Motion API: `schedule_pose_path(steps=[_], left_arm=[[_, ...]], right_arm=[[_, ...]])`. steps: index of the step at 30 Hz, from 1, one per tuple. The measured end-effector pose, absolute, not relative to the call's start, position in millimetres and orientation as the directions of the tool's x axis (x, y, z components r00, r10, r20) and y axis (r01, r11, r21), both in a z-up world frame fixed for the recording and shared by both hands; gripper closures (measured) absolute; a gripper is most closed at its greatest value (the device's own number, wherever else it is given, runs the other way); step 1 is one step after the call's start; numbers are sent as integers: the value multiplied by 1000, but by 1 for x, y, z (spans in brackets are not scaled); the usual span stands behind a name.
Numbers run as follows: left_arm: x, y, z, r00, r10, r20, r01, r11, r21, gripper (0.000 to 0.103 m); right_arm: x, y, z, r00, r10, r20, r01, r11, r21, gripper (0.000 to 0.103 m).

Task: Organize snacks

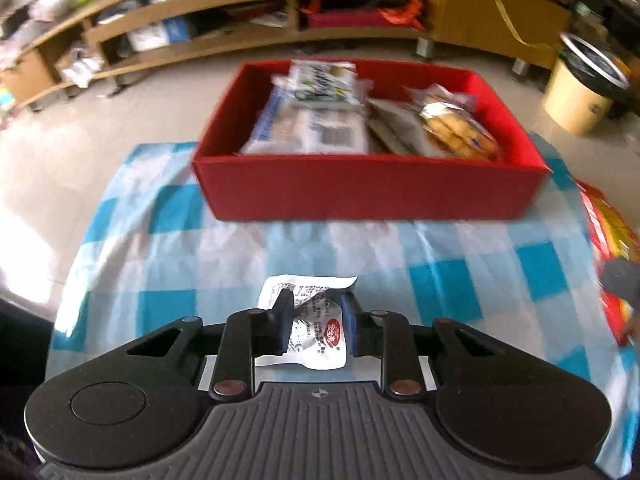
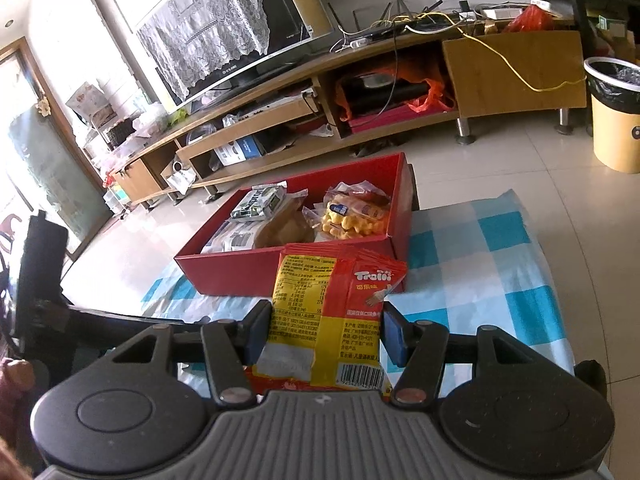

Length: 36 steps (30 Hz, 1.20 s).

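Left gripper (image 1: 314, 322): pressed together on a small white snack sachet (image 1: 310, 320) with black print and a round red logo; sachet crumpled between the blue pads, its upper flap sticking out past the fingertips, above the blue-and-white checked cloth (image 1: 460, 264); gripper tilted steeply downward over the near part of the cloth.

Right gripper (image 2: 326, 334): pinching a red-and-yellow Trolli candy bag (image 2: 332, 312) by its sides; bag upright between the blue pads, barcode at the bottom, top edge overlapping the near wall of the red box in the right wrist view; same bag glimpsed as a red-and-yellow blur at the right edge of the left wrist view.

Red box (image 1: 368, 192): open-topped, rectangular, resting on the far part of the checked cloth, well apart from the white sachet; inside, a white-and-green packet (image 2: 260, 200) leaning at the back left, a larger white packet with dark print (image 1: 312, 128) lying below it, a brown-tinted bag (image 2: 286, 232) in the middle, and a clear bag of yellow puffed snacks (image 2: 352, 216) on the right.

Beyond the cloth: pale tiled floor (image 2: 500, 160); long low wooden TV stand (image 2: 512, 68) with cluttered shelves; television (image 2: 240, 28) half draped in white lace; yellow waste bin (image 2: 616, 116) with a dark liner at the right, standing on the floor near the stand's end.

At the left edge of the right wrist view, a dark piece of the other rig, too close and blurred to make out.
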<state>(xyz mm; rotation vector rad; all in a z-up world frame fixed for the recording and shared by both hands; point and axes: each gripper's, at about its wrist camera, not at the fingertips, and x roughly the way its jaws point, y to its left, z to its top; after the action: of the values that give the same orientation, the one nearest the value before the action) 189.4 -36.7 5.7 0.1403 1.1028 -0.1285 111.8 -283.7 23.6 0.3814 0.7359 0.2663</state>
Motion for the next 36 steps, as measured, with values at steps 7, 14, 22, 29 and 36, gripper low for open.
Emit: schedule_pose_path(steps=[7,14,22,29,36], left_arm=[[142,-26,-8,361,-57,-931,274,961,48,65],[125,-10,-21,335,-27,-942,257,964,64,67],[128,5,-17,350,-24,-937,51,999,-6,12],[135,-19,-31,324,78,-943,-25,997,73,42],[128,-19,-11,378,79,-922,-15,997,80,42]], right_arm=[[108,-286,23,704,379,-600,-119,897,426,50],[106,-286,21,698,391,-600,-130,893,431,50],[108,-279,13,680,437,-588,-163,873,460,50],[103,-281,10,672,469,-572,-189,857,480,50],[98,-283,18,688,485,-539,-214,846,489,50]])
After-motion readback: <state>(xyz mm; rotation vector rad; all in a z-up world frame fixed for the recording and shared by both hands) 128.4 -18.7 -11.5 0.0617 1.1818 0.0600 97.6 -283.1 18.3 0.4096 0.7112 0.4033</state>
